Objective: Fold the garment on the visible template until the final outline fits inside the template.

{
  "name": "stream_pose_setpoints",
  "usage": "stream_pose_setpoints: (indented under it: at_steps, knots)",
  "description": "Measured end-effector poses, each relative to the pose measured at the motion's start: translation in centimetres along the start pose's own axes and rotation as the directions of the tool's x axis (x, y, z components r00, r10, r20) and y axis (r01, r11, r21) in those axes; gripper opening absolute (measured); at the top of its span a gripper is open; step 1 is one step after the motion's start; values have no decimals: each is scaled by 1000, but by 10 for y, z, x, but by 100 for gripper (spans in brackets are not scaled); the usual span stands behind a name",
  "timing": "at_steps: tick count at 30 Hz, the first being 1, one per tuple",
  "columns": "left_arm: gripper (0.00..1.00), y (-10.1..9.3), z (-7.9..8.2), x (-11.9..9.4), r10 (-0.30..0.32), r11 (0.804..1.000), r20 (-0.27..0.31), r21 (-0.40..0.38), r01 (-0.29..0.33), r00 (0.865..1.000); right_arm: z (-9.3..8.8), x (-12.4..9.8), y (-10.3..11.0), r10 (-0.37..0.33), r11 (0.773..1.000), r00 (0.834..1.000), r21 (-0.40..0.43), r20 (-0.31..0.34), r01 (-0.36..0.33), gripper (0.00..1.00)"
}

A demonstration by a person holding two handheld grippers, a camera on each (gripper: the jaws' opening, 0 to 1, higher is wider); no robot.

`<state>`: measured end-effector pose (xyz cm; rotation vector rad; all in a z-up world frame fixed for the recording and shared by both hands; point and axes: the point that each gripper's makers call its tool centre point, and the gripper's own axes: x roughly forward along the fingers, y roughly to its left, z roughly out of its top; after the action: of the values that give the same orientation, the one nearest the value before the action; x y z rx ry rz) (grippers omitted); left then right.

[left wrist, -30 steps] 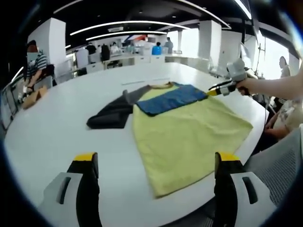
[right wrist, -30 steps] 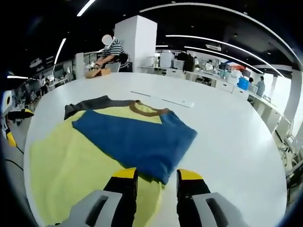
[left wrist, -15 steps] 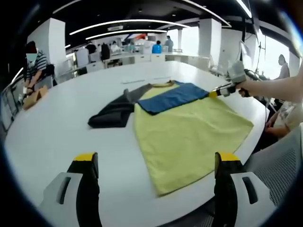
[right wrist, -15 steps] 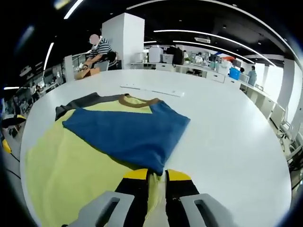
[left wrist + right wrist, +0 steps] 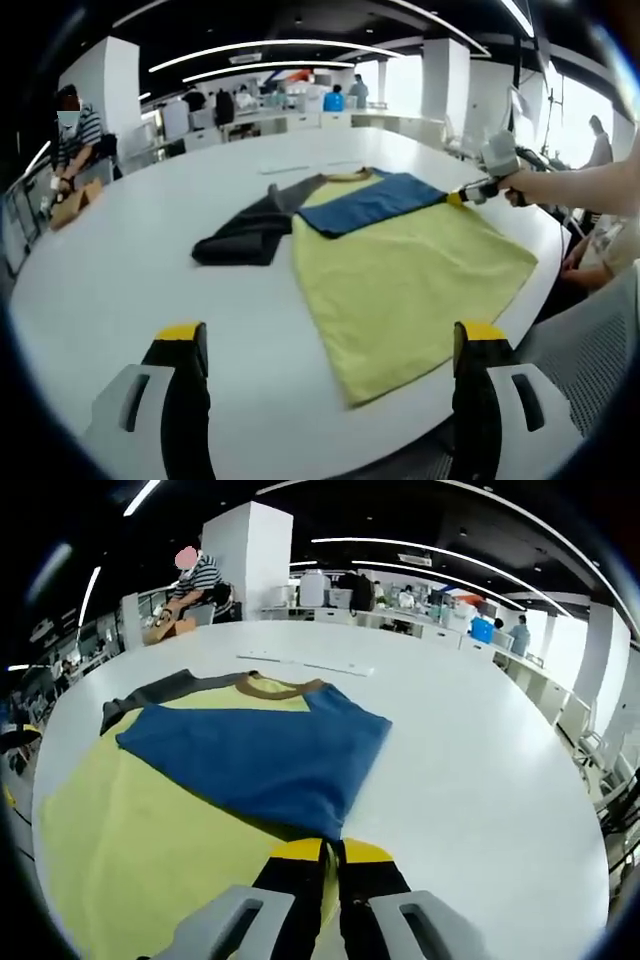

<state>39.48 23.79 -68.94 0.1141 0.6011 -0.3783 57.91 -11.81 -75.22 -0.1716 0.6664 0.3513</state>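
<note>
Garment [image 5: 150, 790] cloth lies flat on the white round worktop [image 5: 480, 770], its yellow body spread toward the near edge. In the right gripper view the right claw [image 5: 331, 852] sits at the bottom, its yellow-tipped jaws pressed almost together on the tip of the blue sleeve [image 5: 260, 750], which is folded across the yellow chest. A sliver of cloth shows between the jaws. Beyond the sleeve is the brown collar [image 5: 272, 687], and to its left the dark grey sleeve [image 5: 150, 692] stretches out over the worktop.

In the left gripper view the left claw [image 5: 325, 345] stands wide open above the near rim of the worktop [image 5: 120, 270], its jaws well apart and holding nothing, clear of the cloth. The yellow body [image 5: 400, 270] lies ahead of it, with the blue sleeve [image 5: 375, 200] beyond and the dark sleeve [image 5: 245, 235] bunched to the left. At the right, a hand [image 5: 520, 185] holds the right claw [image 5: 462, 196] at the blue sleeve's outer tip.

Farther off, a thin white strip [image 5: 305, 666] lies on the worktop past the collar. A person in a striped top [image 5: 195, 575] bends over a brown box [image 5: 160, 628] at the far side, near a white pillar [image 5: 250, 560].
</note>
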Motion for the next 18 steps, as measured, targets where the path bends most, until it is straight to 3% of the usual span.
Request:
stream_pose_setpoints:
  at_steps: [18]
  knots:
    - [98, 10, -1, -1, 25, 1000, -1, -16, -25, 1000, -3, -2, -10, 7, 1000, 1000, -7, -8, -8, 0]
